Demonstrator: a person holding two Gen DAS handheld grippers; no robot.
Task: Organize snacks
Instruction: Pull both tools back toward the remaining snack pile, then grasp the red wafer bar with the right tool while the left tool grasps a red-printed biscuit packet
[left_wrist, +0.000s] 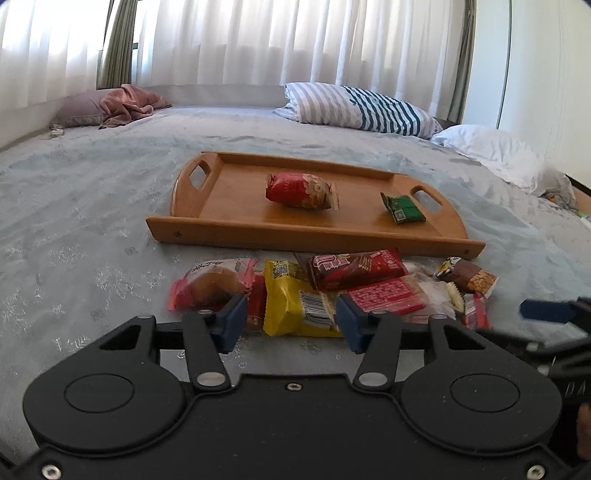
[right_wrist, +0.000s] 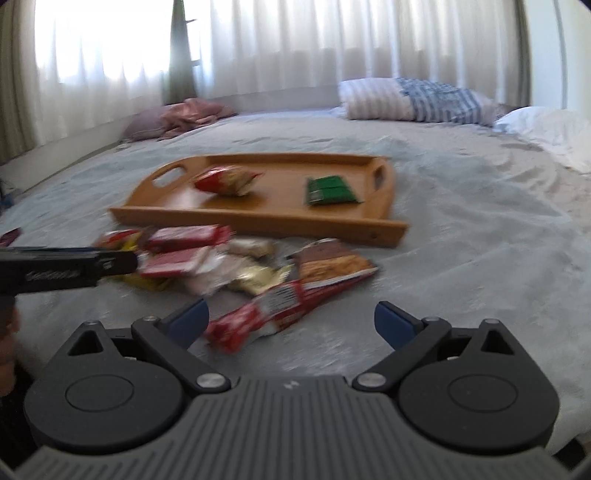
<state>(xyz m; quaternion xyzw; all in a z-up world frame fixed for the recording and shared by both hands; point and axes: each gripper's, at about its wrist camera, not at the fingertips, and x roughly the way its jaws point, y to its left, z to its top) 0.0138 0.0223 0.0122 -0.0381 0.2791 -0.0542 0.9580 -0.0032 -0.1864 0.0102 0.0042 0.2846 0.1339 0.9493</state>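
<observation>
A wooden tray (left_wrist: 229, 227) lies on the bed and holds a red snack bag (left_wrist: 301, 192) and a green packet (left_wrist: 404, 210). In front of it lies a pile of snacks: a pink bread pack (left_wrist: 212, 282), a yellow packet (left_wrist: 291, 299), a dark red bar (left_wrist: 354, 269). My left gripper (left_wrist: 290, 319) is open, empty, just short of the yellow packet. In the right wrist view the tray (right_wrist: 258, 218) and pile show, with a red wrapper (right_wrist: 266, 314) nearest. My right gripper (right_wrist: 291, 321) is open wide and empty above that wrapper.
The bed has a grey-blue cover (left_wrist: 92, 206). A striped pillow (left_wrist: 362, 107) and a white pillow (left_wrist: 495, 147) lie at the back right, a pink cloth (left_wrist: 129, 103) at the back left. Curtains hang behind. The left gripper's body shows in the right wrist view (right_wrist: 62, 269).
</observation>
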